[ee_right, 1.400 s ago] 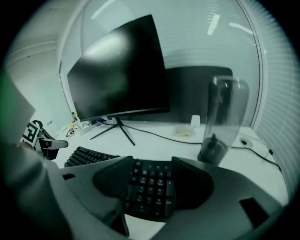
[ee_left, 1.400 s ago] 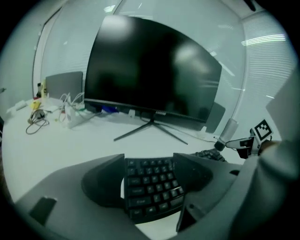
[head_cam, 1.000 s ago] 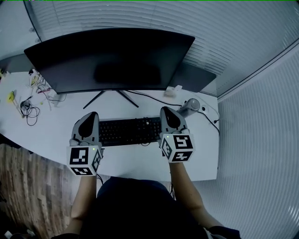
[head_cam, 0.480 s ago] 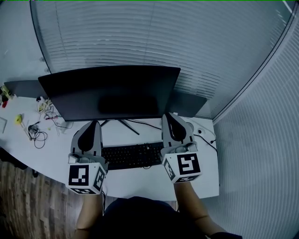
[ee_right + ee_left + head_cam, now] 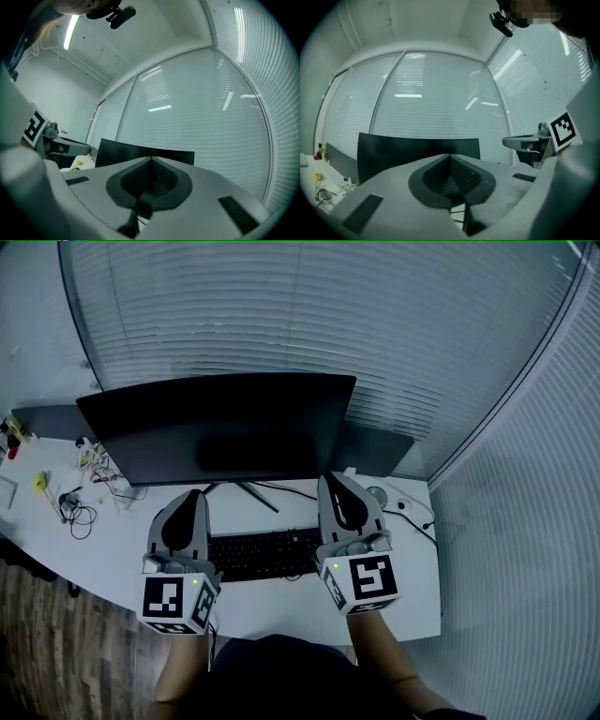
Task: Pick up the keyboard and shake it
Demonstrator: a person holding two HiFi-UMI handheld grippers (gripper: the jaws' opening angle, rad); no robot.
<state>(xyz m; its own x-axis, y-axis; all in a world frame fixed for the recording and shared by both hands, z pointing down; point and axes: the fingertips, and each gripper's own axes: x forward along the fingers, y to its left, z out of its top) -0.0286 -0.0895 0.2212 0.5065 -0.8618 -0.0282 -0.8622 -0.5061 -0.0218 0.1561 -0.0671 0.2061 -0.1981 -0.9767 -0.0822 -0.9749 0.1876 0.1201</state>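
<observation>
– Black plastic, your keyboard (image 5: pixel 264 554) lies crosswise over the white desk (image 5: pixel 281 613), on the near side of the monitor (image 5: pixel 220 427). It spans the gap between your two tools.
– And where do your tongs sit on it?
– Your left gripper (image 5: pixel 191 495) covers its left end and your right gripper (image 5: pixel 330 478) covers its right end. Both point away from you, toward the monitor and the blinds (image 5: pixel 281 315). Each gripper's jaws are pressed together, and neither gripper view shows anything between them.
– So you are not pinching it?
– No. By the look of it, you have it squeezed between the inner flanks of the two closed tools. The head view does not settle whether it is clear of the desk.
– How will it handle when you shake it?
– It is probably light and stiff, but smooth at the ends, so it may slip out if your hands drift apart. Keep an even inward pressure on both short ends, hold it level, and shake in short strokes.
</observation>
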